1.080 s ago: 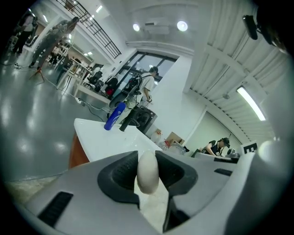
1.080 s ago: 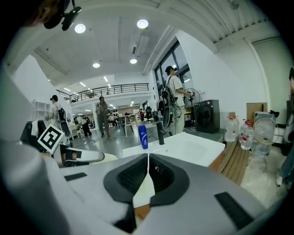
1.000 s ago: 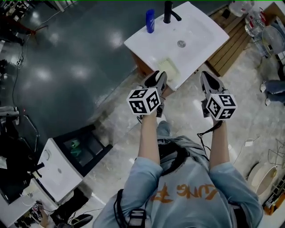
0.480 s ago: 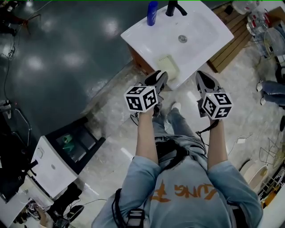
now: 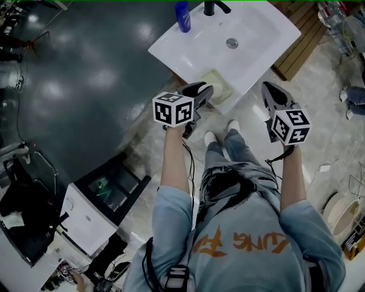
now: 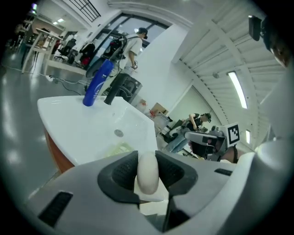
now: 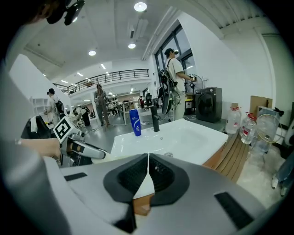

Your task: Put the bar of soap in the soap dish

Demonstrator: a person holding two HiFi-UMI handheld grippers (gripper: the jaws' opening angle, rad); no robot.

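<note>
A white sink (image 5: 256, 34) on a wooden cabinet stands in a large open room, where a dark glossy floor (image 5: 85, 74) meets a pale marbled floor (image 5: 331, 137). At the back of the sink stand a blue bottle (image 5: 182, 16) and a black tap (image 5: 212, 7), and the drain (image 5: 231, 43) sits in the middle of the basin. A pale green soap dish (image 5: 215, 85) lies on the near edge. A slatted wooden platform (image 5: 302, 51) lies beside the sink, and a low white cabinet (image 5: 85, 219) stands well apart behind the person. Nothing stands between the grippers and the dish.

The left gripper (image 5: 205, 91) is just beside the soap dish, with its jaws partly apart and clamped on the bar of soap (image 6: 148, 172). The bar is off-white and oval. It stands on end between the pads, long axis upright, with a narrow edge toward the camera. The right gripper (image 7: 148, 172) has its jaws together and holds nothing. It is near the sink's edge.
</note>
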